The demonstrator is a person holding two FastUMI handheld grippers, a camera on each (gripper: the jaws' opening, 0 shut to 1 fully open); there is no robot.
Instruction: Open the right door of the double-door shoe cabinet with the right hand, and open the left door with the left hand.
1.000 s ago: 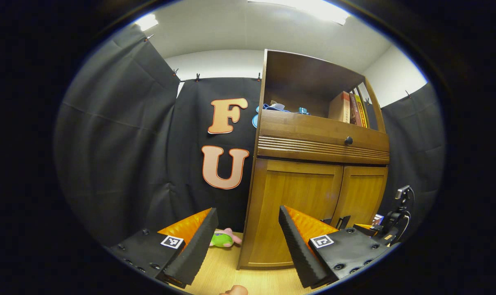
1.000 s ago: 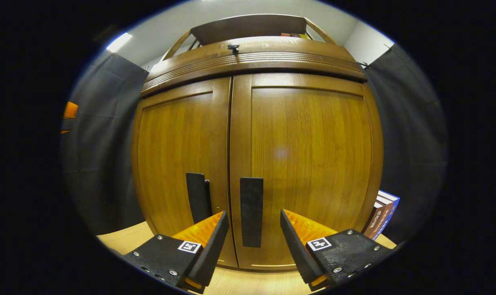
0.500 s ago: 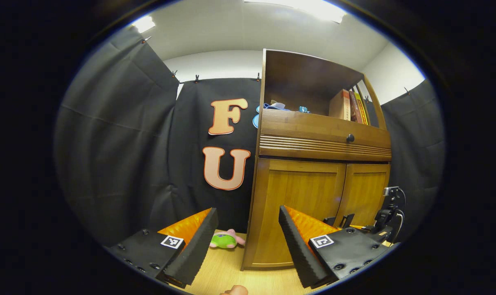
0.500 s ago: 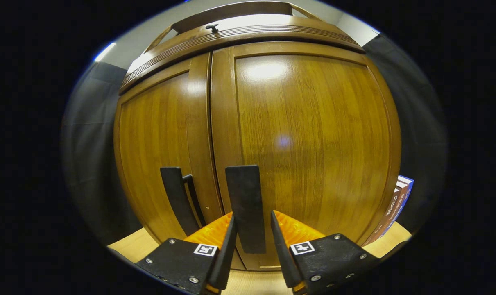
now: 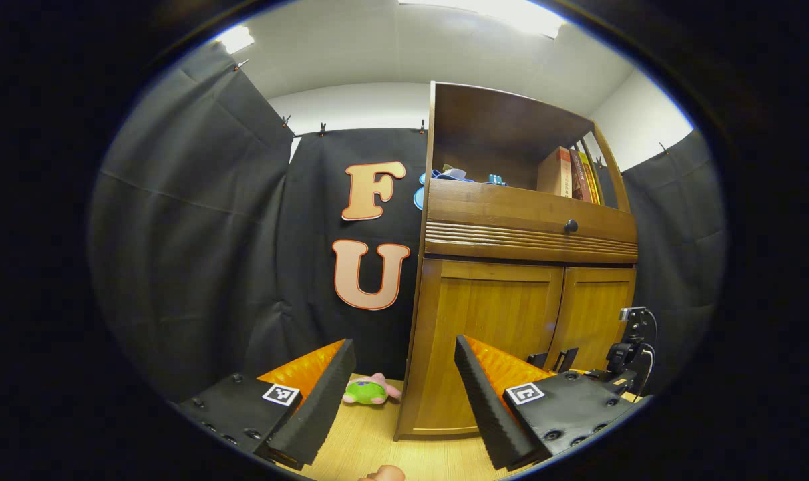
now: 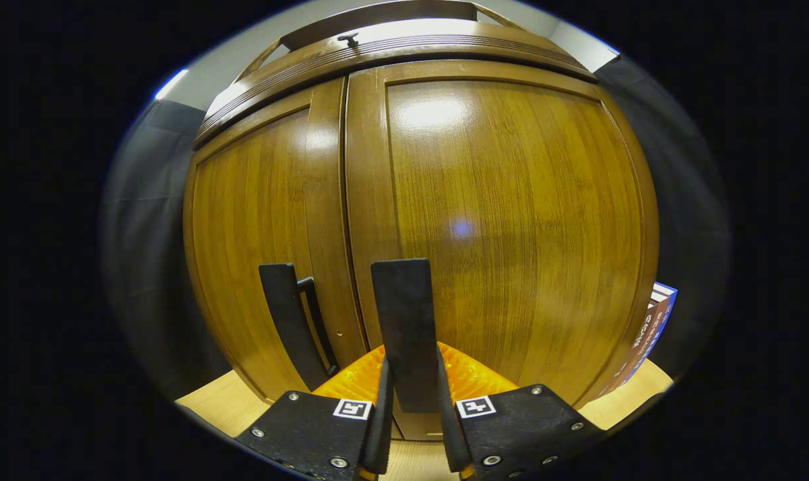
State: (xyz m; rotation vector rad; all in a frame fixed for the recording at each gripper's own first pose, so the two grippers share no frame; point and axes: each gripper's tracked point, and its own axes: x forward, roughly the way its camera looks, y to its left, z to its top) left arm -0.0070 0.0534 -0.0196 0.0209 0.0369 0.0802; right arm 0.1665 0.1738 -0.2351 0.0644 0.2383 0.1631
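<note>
The step in hand is the grasp on the right door. In the right gripper view the right gripper [image 6: 409, 427] has its fingers closed narrow on the dark upright handle [image 6: 404, 327] of the right door [image 6: 511, 220], one finger on each side of the bar and both seem to press on it. Half a second ago the same fingers stood a little apart from the bar, and one second ago they were wide, so the closing is just finished. The shoe cabinet [image 5: 511, 234] stands on the light wooden floor [image 5: 371, 447], and both doors look shut. The next move, I judge, is a pull toward the person that follows the arc of the hinge, so that the handle does not slip out. The left door [image 6: 257, 227] has its own handle [image 6: 290, 321], which nothing touches. In the left gripper view the left gripper [image 5: 401, 394] hangs well away from the cabinet with its fingers wide and holding nothing, almost as before. A small green toy [image 5: 367, 389] lies on the floor beside the cabinet.
</note>
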